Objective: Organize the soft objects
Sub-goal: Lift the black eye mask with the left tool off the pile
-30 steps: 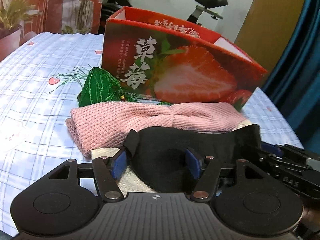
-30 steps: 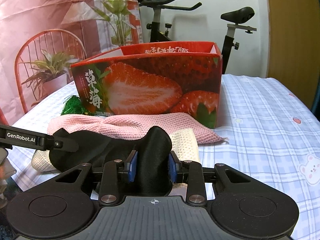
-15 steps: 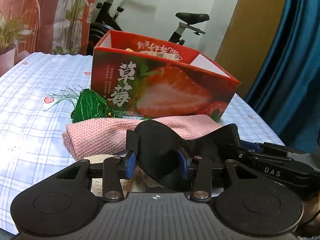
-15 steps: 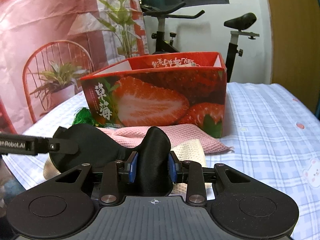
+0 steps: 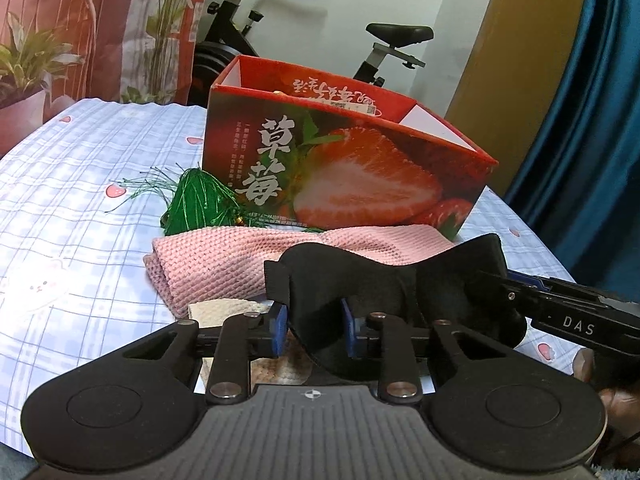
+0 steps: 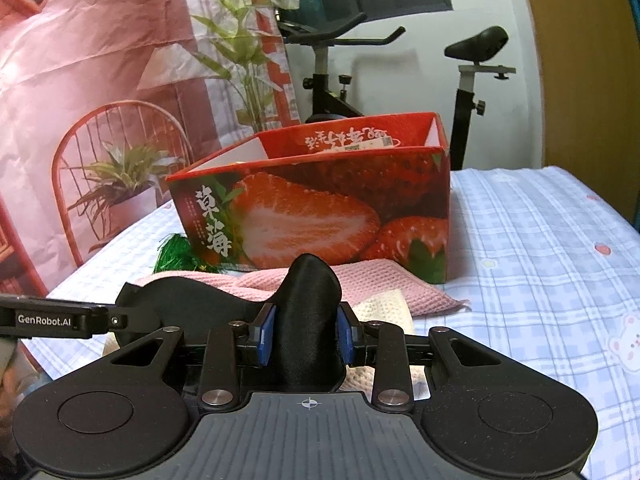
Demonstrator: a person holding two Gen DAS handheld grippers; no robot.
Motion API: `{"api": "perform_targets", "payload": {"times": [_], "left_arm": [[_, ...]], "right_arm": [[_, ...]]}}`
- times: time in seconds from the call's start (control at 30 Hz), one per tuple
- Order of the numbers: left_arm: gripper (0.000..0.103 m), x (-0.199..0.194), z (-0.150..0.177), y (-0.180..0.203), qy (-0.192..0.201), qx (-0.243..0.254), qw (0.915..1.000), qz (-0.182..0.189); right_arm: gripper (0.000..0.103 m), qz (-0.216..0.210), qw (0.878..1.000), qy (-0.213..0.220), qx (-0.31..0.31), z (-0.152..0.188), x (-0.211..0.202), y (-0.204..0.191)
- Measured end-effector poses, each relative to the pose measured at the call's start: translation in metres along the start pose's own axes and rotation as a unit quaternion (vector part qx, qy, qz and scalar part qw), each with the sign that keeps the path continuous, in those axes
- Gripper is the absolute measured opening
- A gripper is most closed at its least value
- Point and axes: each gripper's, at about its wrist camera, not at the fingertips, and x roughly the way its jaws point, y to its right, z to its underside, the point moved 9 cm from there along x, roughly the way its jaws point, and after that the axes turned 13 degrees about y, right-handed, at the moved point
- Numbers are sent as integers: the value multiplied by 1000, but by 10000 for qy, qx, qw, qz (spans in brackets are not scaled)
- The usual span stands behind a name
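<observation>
Closing left hand-held gripper point(image 5: 313, 332) around black eye mask point(image 5: 380, 280), right hand-held gripper point(image 6: 306, 334) pinching it

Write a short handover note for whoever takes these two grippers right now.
Right gripper: shut on one end of the black eye mask.
Left gripper: jaws closing on its other end, pads about touching.
Pink cloth, cream cloth and green tinsel lie on the bedsheet before the strawberry box.
Left: all four still to be put away.
</observation>
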Motion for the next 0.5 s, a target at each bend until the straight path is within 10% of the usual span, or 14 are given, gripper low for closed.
{"api": "perform_targets", "payload": {"times": [0.5], "left_arm": [[27, -1, 2, 0, -18, 8, 10000, -58]], "right_arm": [[30, 100, 9997, -69, 208, 4, 2, 8]]}}
